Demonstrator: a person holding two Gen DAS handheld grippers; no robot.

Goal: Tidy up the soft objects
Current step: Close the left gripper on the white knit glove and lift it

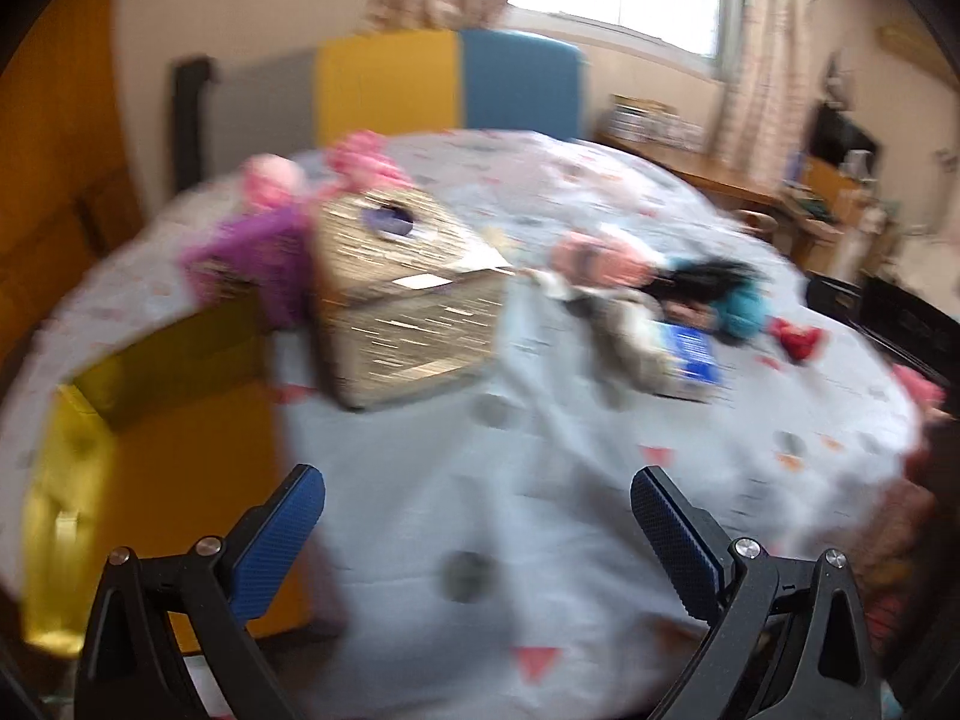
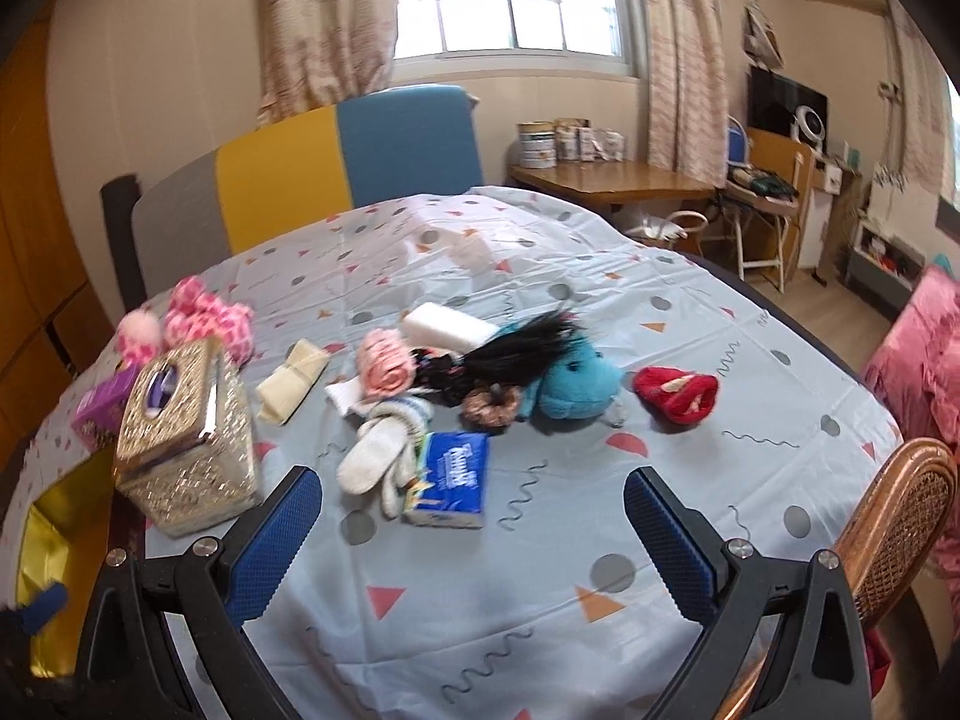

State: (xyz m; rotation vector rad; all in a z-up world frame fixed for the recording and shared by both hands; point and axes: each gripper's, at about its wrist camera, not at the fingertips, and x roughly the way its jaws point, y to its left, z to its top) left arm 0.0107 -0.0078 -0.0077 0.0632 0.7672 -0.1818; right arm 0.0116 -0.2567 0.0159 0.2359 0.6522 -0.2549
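Both grippers, right gripper [image 2: 471, 516] and left gripper [image 1: 477, 516], hover spread and empty above the tablecloth [image 2: 540, 588]; beyond lie the tissue pack [image 2: 450, 477], white glove [image 2: 375, 456] and blue plush [image 2: 570, 387]; approach low, pinching one item's centre; gold bin [image 2: 54, 540] waits left.

Spread right hand-held gripper [image 2: 471, 507], blue plush toy [image 2: 573, 387]
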